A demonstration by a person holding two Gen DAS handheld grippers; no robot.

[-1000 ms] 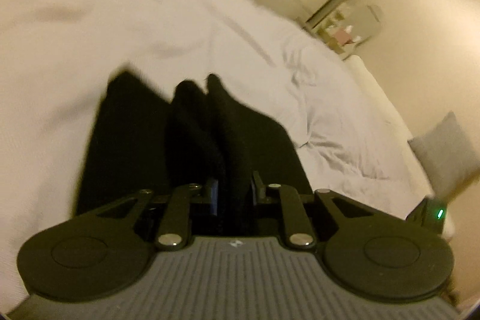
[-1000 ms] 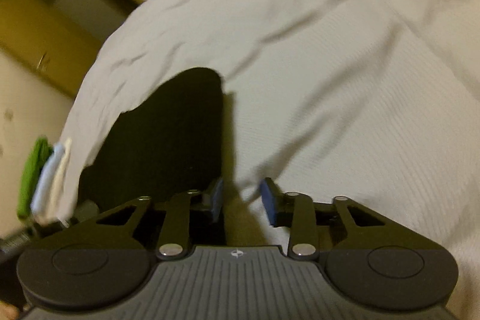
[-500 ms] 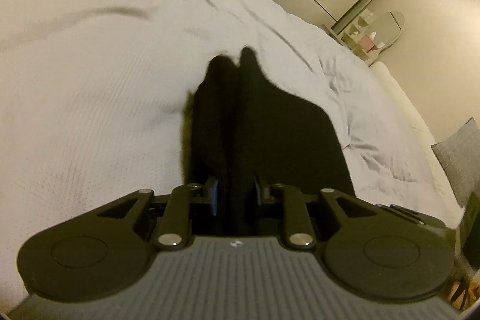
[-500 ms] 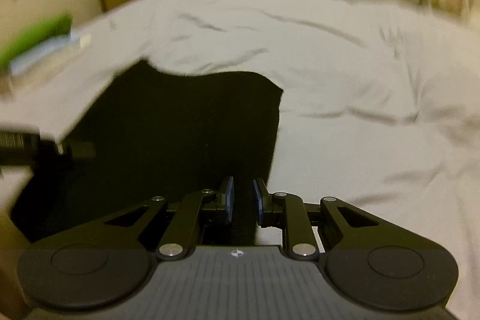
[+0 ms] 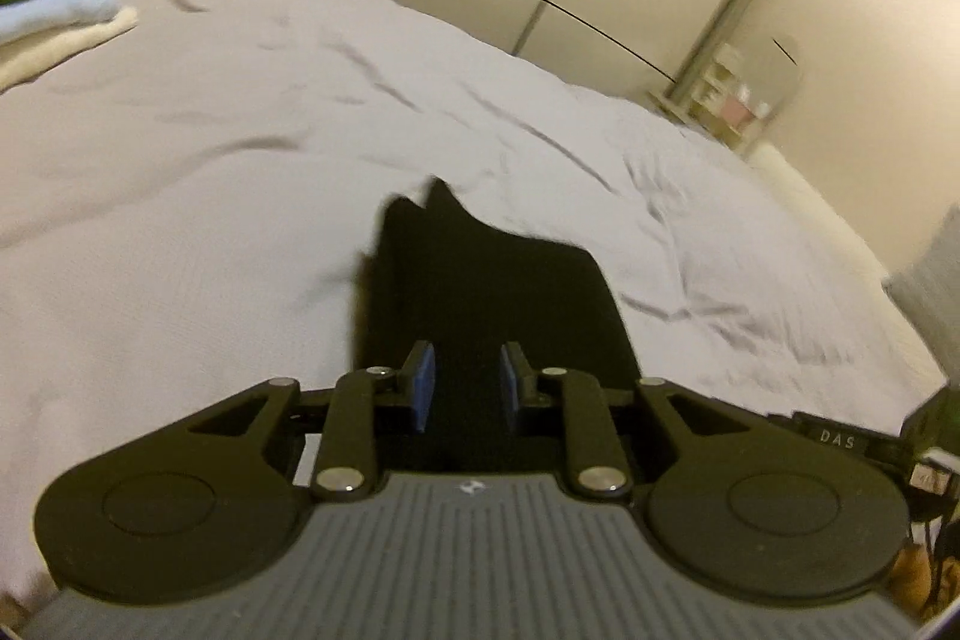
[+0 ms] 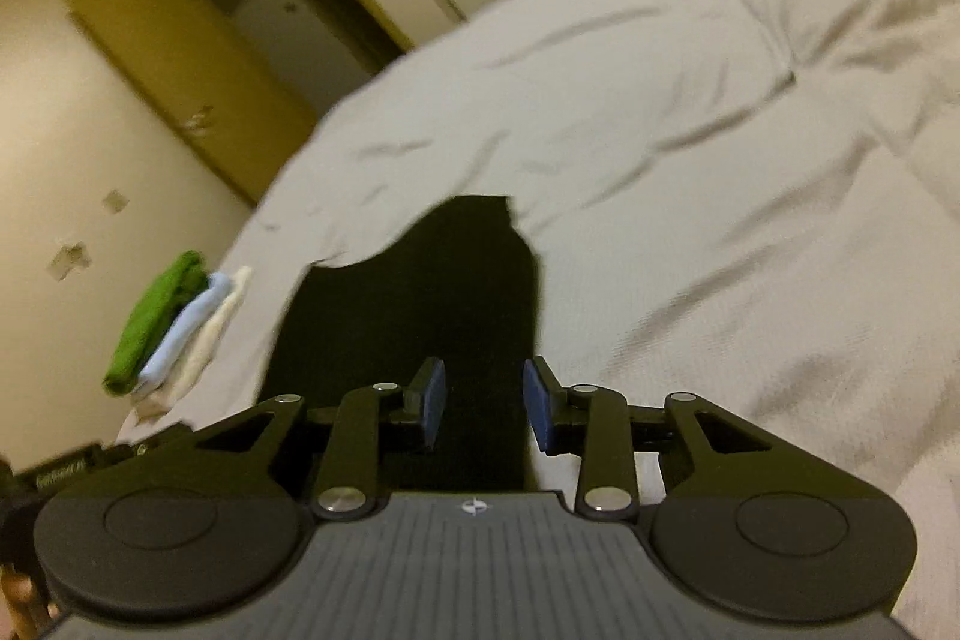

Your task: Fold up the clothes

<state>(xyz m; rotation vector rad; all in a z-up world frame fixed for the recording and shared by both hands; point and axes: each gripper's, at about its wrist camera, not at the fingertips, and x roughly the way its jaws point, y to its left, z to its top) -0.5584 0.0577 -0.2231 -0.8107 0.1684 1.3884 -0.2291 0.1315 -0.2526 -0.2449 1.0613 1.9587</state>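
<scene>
The black garment (image 5: 480, 304) is lying on the bed (image 5: 210, 172), running away from both claws toward the middle of the cover. The left claw (image 5: 462, 388) is standing slightly apart with dark cloth filling the gap; whether its pads (image 5: 423, 383) are pinching it I cannot tell. The right claw (image 6: 485, 400) has just been opening, and its pads (image 6: 433, 397) are showing clear of the cloth passing between them. Judging by this, a fold is being laid down, so both claws should be letting go together, then lifting straight away so nothing drags the edge askew. Farther off, a folded pile (image 6: 174, 322) of green, blue and cream is sitting at the bed's far corner.
</scene>
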